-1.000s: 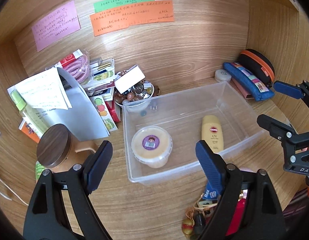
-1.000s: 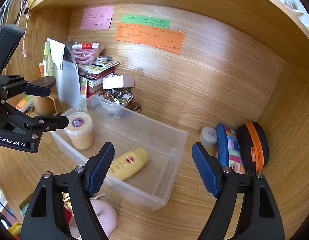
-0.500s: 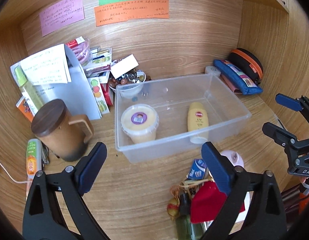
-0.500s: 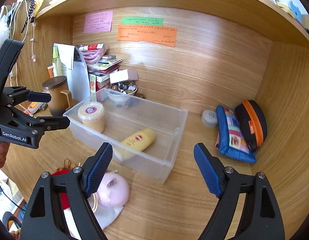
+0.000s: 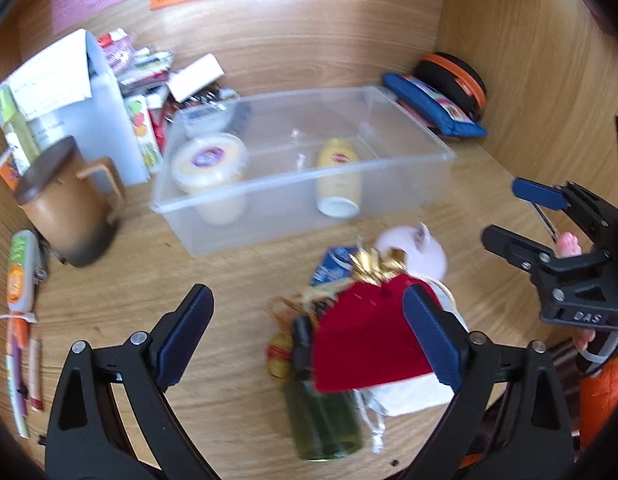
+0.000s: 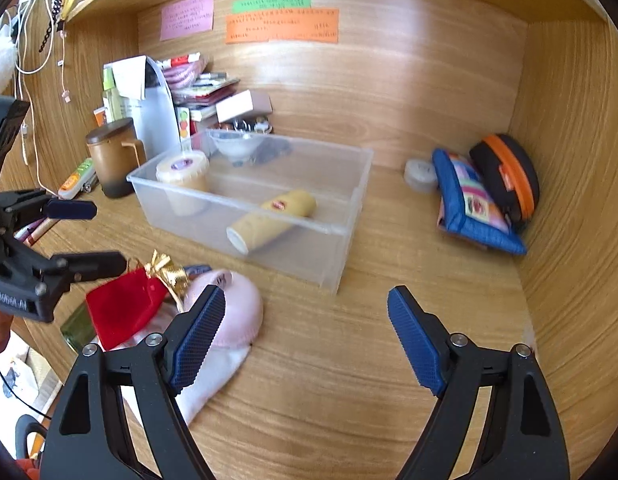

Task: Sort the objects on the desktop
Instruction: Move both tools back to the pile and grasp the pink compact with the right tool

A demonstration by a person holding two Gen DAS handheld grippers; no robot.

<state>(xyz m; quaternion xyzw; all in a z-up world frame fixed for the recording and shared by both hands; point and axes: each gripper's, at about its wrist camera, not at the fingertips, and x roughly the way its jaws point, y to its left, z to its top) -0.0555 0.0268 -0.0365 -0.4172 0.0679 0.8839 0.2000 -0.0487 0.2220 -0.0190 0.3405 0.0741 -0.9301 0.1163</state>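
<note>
A clear plastic bin [image 5: 409, 178] [image 6: 349, 216] sits mid-desk holding a round lidded tub [image 5: 208, 162] [image 6: 183, 168] and a yellow tube [image 5: 338, 176] [image 6: 273, 216]. In front of it lies a pile: red pouch with gold bow [image 5: 369, 340] [image 6: 123, 308], pink round thing [image 5: 423, 254] [image 6: 237, 308], green bottle [image 5: 323, 424], blue packet [image 5: 335, 266]. My left gripper [image 5: 307, 330] is open, above the desk just left of the pouch. My right gripper [image 6: 305, 332] is open and empty, right of the pink thing.
A brown lidded mug [image 5: 65, 208] [image 6: 115, 156] and stacked papers and books [image 5: 69, 92] stand at the left. A blue pencil case [image 6: 473, 204] and black-orange case [image 6: 507, 176] lie at the right wall. Pens [image 5: 21, 364] lie at the left edge.
Both grippers have pulled back from the bin and lowered toward the front pile. The pouch, bottle and pink thing now fill the near view. Both stay open.
</note>
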